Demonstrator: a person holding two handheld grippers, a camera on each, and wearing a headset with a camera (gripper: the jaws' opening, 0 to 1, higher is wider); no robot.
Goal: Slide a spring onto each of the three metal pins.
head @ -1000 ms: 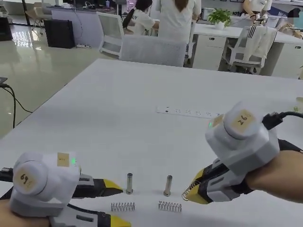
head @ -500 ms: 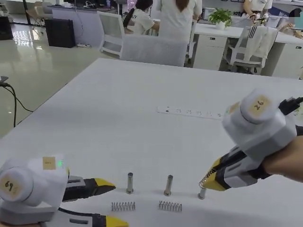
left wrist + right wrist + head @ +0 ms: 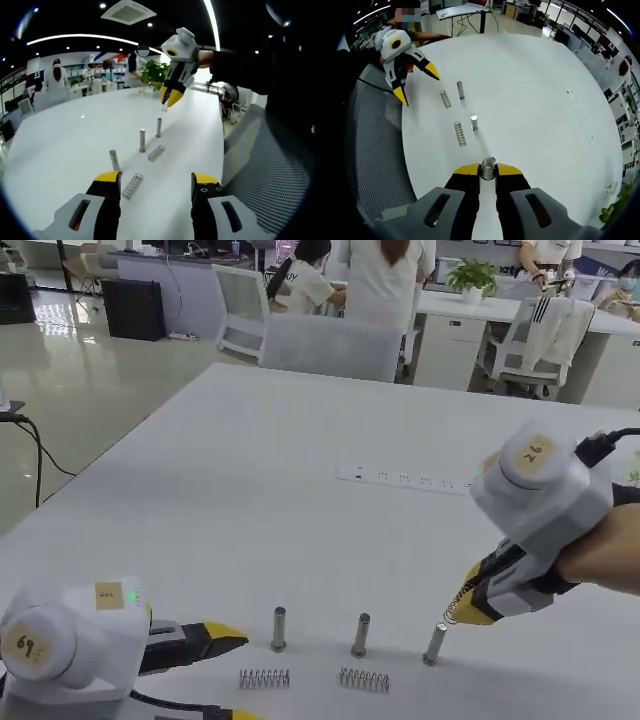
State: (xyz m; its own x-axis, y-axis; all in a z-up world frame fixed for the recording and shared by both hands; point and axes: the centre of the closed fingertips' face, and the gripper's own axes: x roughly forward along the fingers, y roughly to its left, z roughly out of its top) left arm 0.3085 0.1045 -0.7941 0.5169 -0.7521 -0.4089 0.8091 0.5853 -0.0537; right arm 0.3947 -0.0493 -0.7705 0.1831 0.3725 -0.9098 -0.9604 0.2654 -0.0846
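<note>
Table (image 3: 545,100) edge runs near pins (image 3: 474,121).

Left gripper (image 3: 156,177) and right gripper (image 3: 488,171): white, jaws black tipped yellow. Every pin (image 3: 279,628) and spring (image 3: 264,678) silvery grey, table (image 3: 250,490) white

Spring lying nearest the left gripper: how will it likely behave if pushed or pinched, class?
The spring lies on its side on the smooth table, so a push would probably roll it. Its open, thin coils suggest it is light and squashy lengthwise.
</note>
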